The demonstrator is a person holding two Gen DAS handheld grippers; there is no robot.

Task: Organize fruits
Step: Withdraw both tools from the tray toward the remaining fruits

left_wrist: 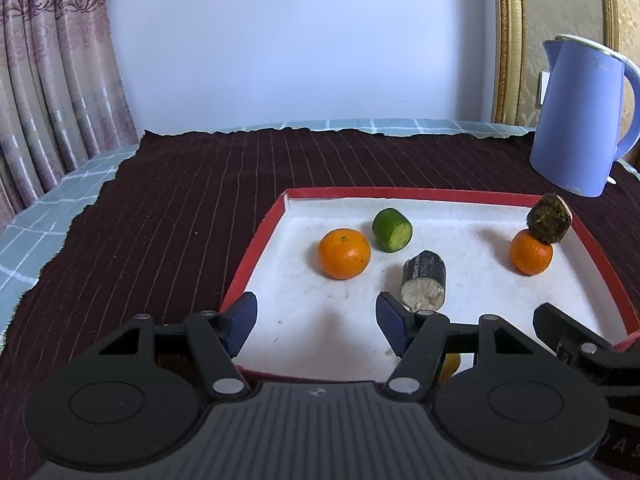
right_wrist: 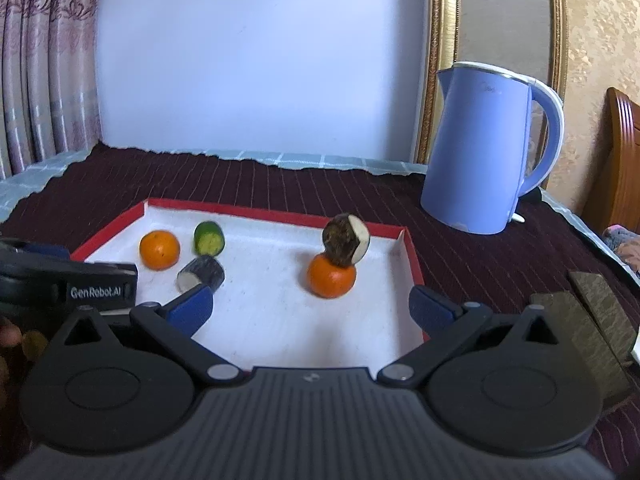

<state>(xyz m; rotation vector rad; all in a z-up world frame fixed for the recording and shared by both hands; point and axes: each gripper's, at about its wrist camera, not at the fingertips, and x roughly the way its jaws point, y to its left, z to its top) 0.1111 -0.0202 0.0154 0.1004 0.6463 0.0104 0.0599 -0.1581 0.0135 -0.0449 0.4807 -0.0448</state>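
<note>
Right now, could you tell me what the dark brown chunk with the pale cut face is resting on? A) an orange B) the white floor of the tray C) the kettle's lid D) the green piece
A: the dark brown chunk sits balanced on top of the right-hand orange near the tray's right wall, off the floor.

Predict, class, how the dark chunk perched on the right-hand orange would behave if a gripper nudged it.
The dark chunk sits balanced on the rounded orange, so it would probably topple at a light push. Its short, roundish shape suggests it may roll across the tray. The orange might roll too.
</note>
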